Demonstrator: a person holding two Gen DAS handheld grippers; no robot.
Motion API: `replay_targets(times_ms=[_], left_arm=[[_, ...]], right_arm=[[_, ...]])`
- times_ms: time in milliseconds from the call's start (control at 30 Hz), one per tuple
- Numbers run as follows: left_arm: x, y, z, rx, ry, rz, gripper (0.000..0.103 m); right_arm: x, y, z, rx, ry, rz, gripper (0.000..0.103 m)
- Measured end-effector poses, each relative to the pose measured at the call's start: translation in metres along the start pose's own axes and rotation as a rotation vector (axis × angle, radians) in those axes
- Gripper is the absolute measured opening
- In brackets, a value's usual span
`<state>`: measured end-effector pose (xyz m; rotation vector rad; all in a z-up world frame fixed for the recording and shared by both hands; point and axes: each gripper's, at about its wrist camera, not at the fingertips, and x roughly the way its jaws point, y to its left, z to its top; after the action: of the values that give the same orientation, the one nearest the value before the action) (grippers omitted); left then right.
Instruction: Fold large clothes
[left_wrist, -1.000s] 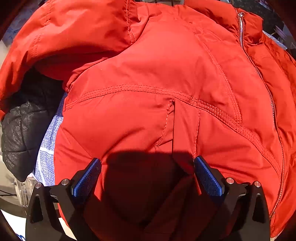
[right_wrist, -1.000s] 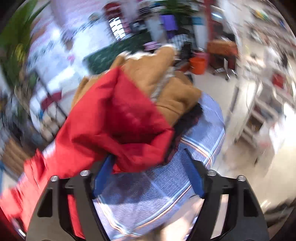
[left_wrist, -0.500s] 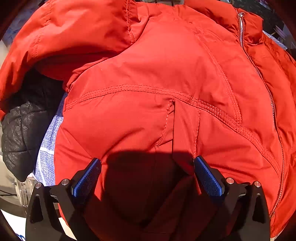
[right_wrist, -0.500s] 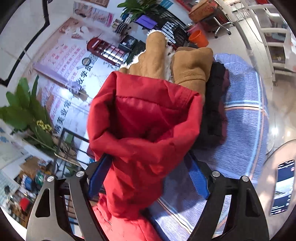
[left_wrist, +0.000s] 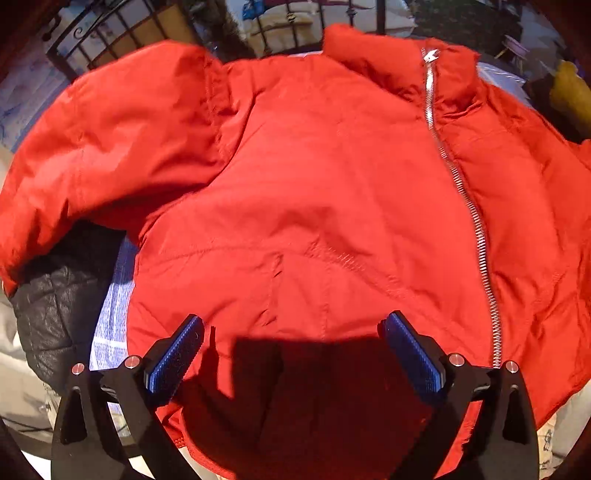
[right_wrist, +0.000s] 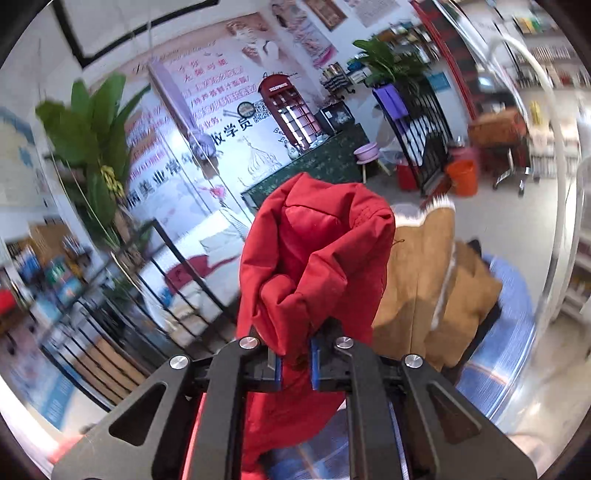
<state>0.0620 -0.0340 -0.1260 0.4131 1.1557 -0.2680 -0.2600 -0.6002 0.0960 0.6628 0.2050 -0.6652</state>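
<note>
A red padded jacket (left_wrist: 325, 192) with a silver zipper (left_wrist: 476, 229) lies spread front-up and fills the left wrist view. My left gripper (left_wrist: 291, 350) is open just above the jacket's lower hem, with its blue pads (left_wrist: 173, 358) wide apart and nothing between them. In the right wrist view my right gripper (right_wrist: 295, 360) is shut on a bunched part of the red jacket (right_wrist: 314, 258) and holds it raised, with the cloth standing up above the jaws.
A black quilted garment (left_wrist: 55, 306) lies under the jacket's left sleeve on a blue checked cloth (left_wrist: 110, 317). A tan fleece-lined coat (right_wrist: 436, 288) lies beyond the right gripper. A black metal railing (right_wrist: 140, 302), plants and shop shelves stand around.
My right gripper has closed on the red cloth and lifted it. The left wrist view has pulled back, showing more of the jacket, its collar and zipper.
</note>
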Motion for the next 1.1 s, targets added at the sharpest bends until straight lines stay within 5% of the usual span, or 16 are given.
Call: replay_targets(times_ms=[200, 333, 500, 800, 967, 1100], left_arm=[[0.001, -0.032, -0.001, 0.015, 0.032, -0.038, 0.097], [0.008, -0.028, -0.014, -0.007, 0.062, -0.06, 0.097], [0.002, -0.002, -0.021, -0.087, 0.045, -0.052, 0.097], [-0.011, 0.048, -0.044, -0.18, 0.019, -0.004, 0.097], [-0.005, 0.085, -0.062, -0.271, 0.046, 0.024, 0.097], [0.001, 0.108, -0.077, -0.323, 0.075, 0.022, 0.097]], right_arm=[[0.013, 0.034, -0.025, -0.155, 0.053, -0.138, 0.011], [0.009, 0.071, -0.028, -0.263, 0.039, -0.121, 0.011], [0.023, 0.162, -0.05, -0.509, 0.037, -0.042, 0.011], [0.099, 0.353, -0.201, -0.939, 0.231, 0.122, 0.011], [0.121, 0.414, -0.3, -1.005, 0.423, 0.254, 0.012], [0.13, 0.432, -0.369, -1.132, 0.426, 0.212, 0.013]])
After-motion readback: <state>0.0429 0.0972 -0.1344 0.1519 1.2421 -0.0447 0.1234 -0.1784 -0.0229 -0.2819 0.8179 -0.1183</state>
